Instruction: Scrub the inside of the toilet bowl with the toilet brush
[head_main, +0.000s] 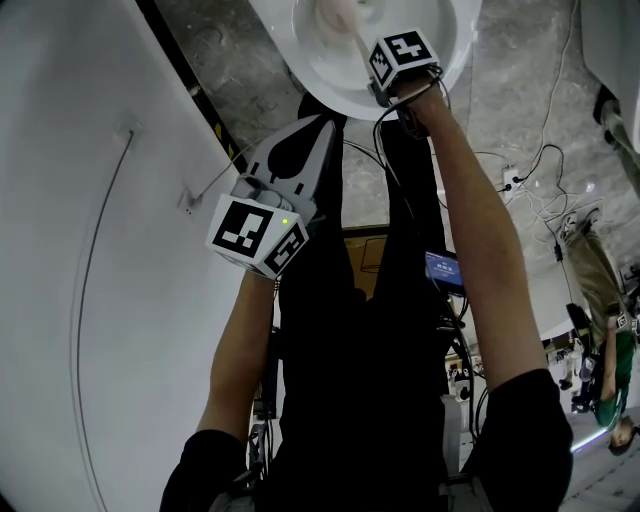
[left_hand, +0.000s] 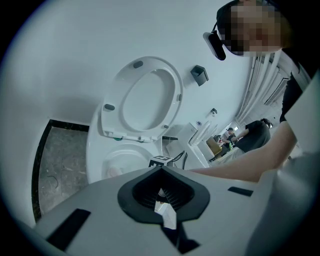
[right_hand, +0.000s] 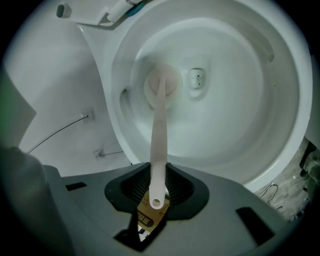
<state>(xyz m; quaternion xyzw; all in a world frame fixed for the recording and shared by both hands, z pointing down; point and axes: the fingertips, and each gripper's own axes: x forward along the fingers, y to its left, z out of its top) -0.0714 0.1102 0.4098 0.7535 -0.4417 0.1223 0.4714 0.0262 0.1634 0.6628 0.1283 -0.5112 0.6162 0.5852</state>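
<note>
The white toilet bowl (head_main: 330, 75) sits at the top of the head view and fills the right gripper view (right_hand: 240, 100). The white toilet brush (right_hand: 161, 90) has its head low in the bowl beside the drain hole. Its long handle (right_hand: 158, 150) runs back between the jaws of my right gripper (right_hand: 158, 175), which is shut on it over the rim (head_main: 400, 70). My left gripper (head_main: 300, 150) hangs short of the bowl, jaws shut with nothing held (left_hand: 161, 192). The seat and lid (left_hand: 145, 100) stand raised.
A white wall (head_main: 80, 250) with a thin cable runs close on the left. Grey marble floor (head_main: 520, 90) carries loose cables and a power strip (head_main: 515, 180) to the right. A black holder (left_hand: 199, 75) hangs on the wall. Another person (head_main: 600, 290) stands far right.
</note>
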